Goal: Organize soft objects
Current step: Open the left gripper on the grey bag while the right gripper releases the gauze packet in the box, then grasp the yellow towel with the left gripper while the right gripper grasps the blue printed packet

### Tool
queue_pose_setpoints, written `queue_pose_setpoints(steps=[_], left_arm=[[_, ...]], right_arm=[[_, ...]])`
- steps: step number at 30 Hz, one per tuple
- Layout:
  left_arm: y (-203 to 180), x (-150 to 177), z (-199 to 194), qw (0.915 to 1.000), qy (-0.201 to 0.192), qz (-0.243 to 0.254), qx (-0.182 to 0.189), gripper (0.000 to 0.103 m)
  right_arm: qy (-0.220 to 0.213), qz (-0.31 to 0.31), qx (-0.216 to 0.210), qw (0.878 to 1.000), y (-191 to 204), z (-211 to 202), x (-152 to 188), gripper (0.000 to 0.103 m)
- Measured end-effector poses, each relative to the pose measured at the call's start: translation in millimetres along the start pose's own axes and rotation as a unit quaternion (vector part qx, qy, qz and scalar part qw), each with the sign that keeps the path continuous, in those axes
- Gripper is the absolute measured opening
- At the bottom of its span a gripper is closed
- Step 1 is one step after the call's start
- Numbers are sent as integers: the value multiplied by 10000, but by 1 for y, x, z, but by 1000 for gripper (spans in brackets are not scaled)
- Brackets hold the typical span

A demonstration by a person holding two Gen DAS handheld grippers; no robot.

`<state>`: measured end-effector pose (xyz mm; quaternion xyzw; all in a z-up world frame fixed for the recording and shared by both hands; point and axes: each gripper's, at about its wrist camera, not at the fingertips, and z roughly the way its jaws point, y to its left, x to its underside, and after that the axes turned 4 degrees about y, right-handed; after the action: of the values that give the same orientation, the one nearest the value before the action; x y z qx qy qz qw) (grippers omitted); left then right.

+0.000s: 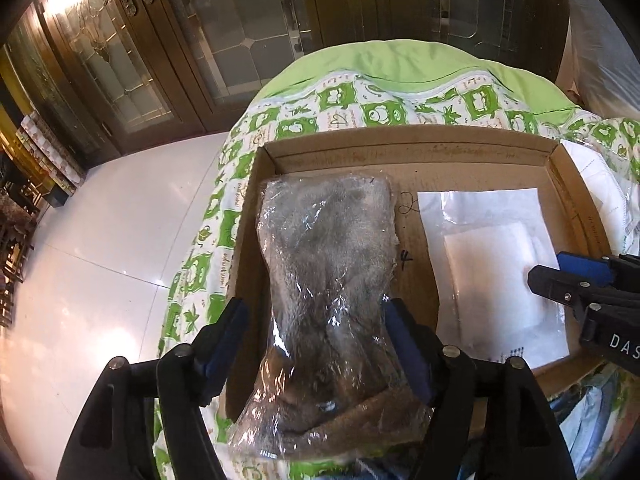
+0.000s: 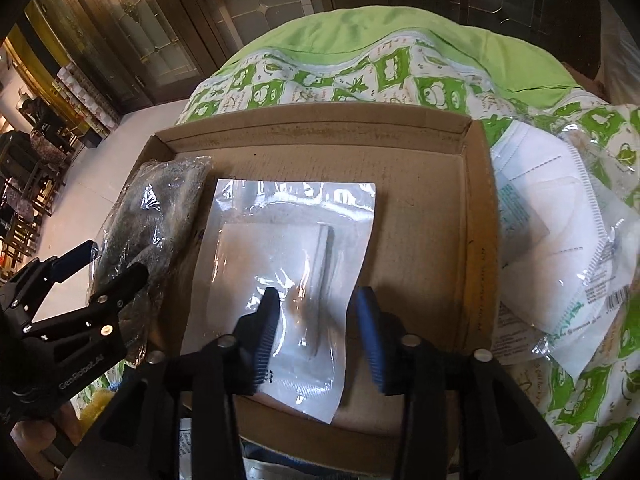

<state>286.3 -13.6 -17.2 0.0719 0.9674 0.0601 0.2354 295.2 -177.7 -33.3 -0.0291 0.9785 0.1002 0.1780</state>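
Left wrist view: left gripper (image 1: 316, 316) released, fingers straddling the grey furry bundle in clear plastic (image 1: 328, 248) at nine o'clock in the shallow cardboard tray (image 1: 404, 148); right gripper (image 2: 316, 312) unclenched over the flat white pouch (image 2: 288, 248) at centre.

grey plush pack (image 1: 326, 280) | box left | white pad pouch (image 2: 288, 264) | flat, middle

A green-and-white quilt (image 2: 360, 76) is covering the bed, and a shallow cardboard box (image 2: 476, 216) is sitting on it, with packaged white masks (image 2: 560, 216) lying on the quilt just beside its right wall.
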Motion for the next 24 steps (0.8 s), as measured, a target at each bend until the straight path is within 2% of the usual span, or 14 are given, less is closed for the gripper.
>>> queue_pose_setpoints(steps=[5,7,9,12,16,20,24], left_arm=[[0,6,-22,9998,-99,58,-158,75],[3,10,-31,9998,-121,-1,-173,76],[6,15,-40,9997,-113,-96,-173,78],[13,34,-56,9994,-173,-294,-96,84],[17,66,-75,9984,-247,-486,-163,85],[14,92,-89,9979,-277,-458,-358,85],[13,115,-101,9975,-301,-520,-363,86]], right_arm=[[-153,84,-32,9998,-3,-16,8,46],[-266,123,-22,9996,-4,-26,14,52],[-402,146,-24,9991,-6,-39,24,54],[-598,168,-27,9981,-9,-58,42,60],[-769,120,57,9969,-8,-73,67,65],[-760,61,127,9970,-3,-78,90,70],[-715,-43,254,9971,5,-78,106,70]])
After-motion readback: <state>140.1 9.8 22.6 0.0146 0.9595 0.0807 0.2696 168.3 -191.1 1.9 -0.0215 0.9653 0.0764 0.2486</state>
